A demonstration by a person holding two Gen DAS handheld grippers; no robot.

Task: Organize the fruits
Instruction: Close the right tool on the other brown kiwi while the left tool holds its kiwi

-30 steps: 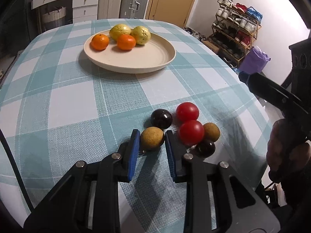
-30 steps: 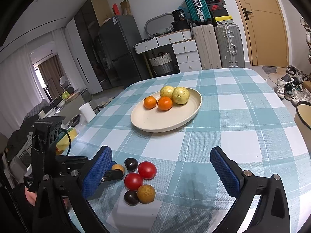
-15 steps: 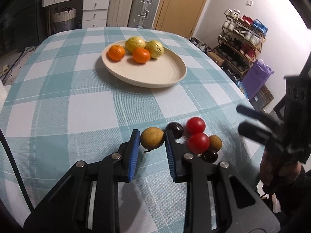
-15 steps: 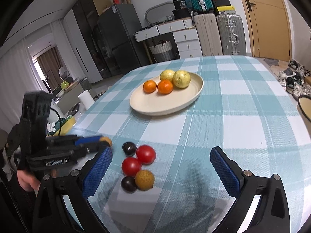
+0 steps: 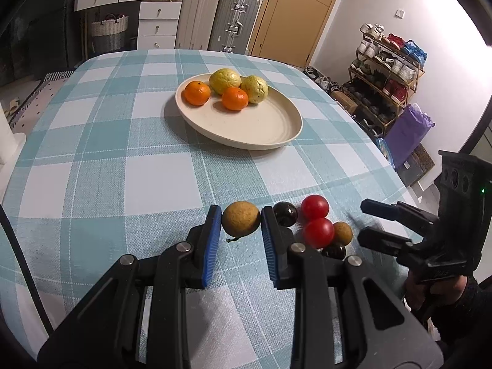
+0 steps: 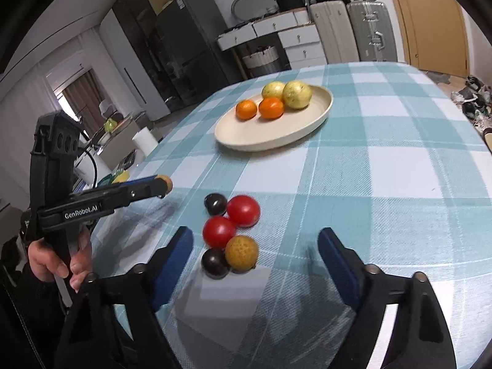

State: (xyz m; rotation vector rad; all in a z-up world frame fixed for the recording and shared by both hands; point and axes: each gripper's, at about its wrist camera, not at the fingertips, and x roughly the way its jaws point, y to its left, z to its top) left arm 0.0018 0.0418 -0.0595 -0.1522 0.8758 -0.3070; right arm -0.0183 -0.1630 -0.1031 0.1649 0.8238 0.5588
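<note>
While the left claw (image 5: 240, 226) pinches one brown longan (image 5: 241, 222) off the counter (image 5: 153, 178), the right claw (image 6: 255, 250), closing but still spread, hovers over two tomatoes (image 6: 243, 210), two dark fruits (image 6: 216, 204) and another longan (image 6: 241, 252); the plate (image 5: 261, 129) holds two oranges (image 5: 197, 93) and two yellow fruits (image 5: 224, 80).

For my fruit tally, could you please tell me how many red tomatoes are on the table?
2: both red tomatoes lie touching in the small-fruit cluster on the tablecloth, one nearer the plate, one nearer the camera. None seems hidden.

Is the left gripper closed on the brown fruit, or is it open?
Closed on it: the left gripper pads press both sides of the brown fruit, which hangs above the tablecloth.
</note>
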